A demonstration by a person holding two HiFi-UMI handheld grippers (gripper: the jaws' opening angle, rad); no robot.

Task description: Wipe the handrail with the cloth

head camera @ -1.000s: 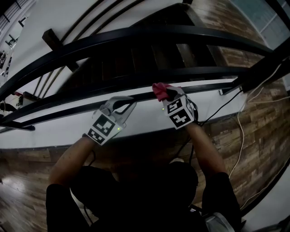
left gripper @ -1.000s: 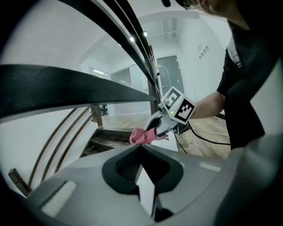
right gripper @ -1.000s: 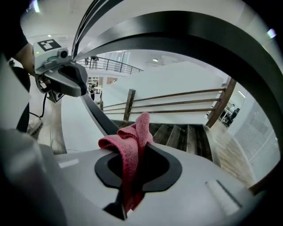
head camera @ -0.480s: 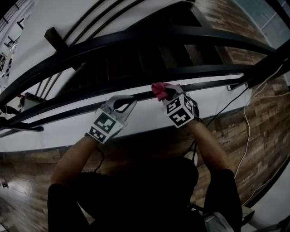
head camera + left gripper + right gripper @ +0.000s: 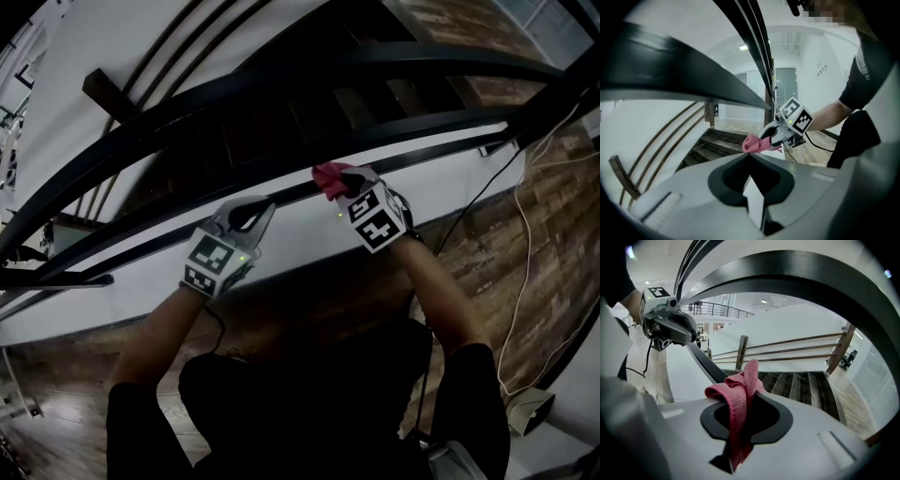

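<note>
Black curved handrails cross the head view; the thin lower rail runs between my two grippers. My right gripper is shut on a red cloth and holds it against that rail. The cloth hangs folded between the jaws of the right gripper, with the rail just beyond. My left gripper sits at the same rail, left of the cloth. Its jaws are shut with nothing between them. From the left gripper view I see the right gripper and the cloth ahead.
A wide upper handrail arches above the grippers. Dark wooden stairs drop away behind the rails. A white stair wall lies below the lower rail. White cables trail over the wooden floor at the right.
The head view has swung, so the rails slope more steeply. Both grippers stay at about the same spots on the lower rail, the cloth still in the right one.
</note>
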